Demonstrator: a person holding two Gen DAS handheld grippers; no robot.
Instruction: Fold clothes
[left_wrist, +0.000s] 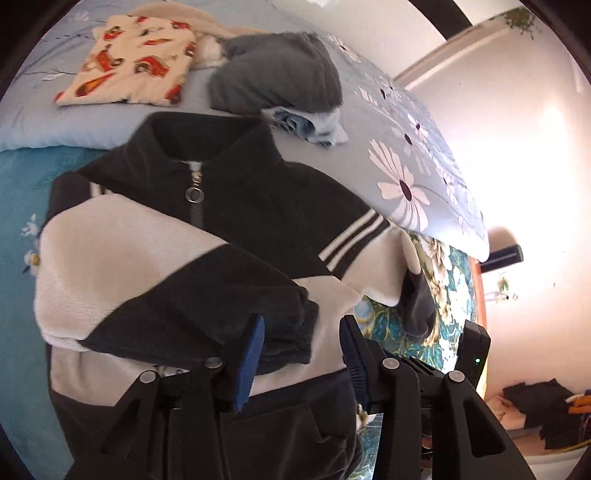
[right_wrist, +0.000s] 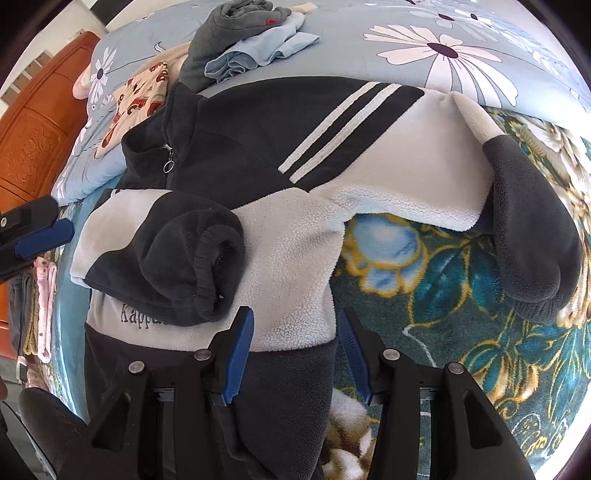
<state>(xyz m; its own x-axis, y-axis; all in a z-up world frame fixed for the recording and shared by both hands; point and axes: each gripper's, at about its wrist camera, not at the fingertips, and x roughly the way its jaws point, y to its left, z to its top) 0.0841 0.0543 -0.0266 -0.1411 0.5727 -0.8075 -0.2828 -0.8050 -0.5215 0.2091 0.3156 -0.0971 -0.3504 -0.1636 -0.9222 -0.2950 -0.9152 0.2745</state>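
A black and white fleece zip jacket lies face up on the bed, also in the right wrist view. One sleeve is folded across the chest, its dark cuff on the white panel. The other sleeve lies stretched out to the side on the floral blanket. My left gripper is open, its jaws on either side of the folded cuff, holding nothing. My right gripper is open above the jacket's lower edge, empty. The left gripper's blue pad shows at the right wrist view's left edge.
A folded cream garment with red cars, a dark grey garment and a light blue one lie on the blue flowered quilt behind the jacket. A teal floral blanket covers the bed. An orange wooden headboard stands at the left.
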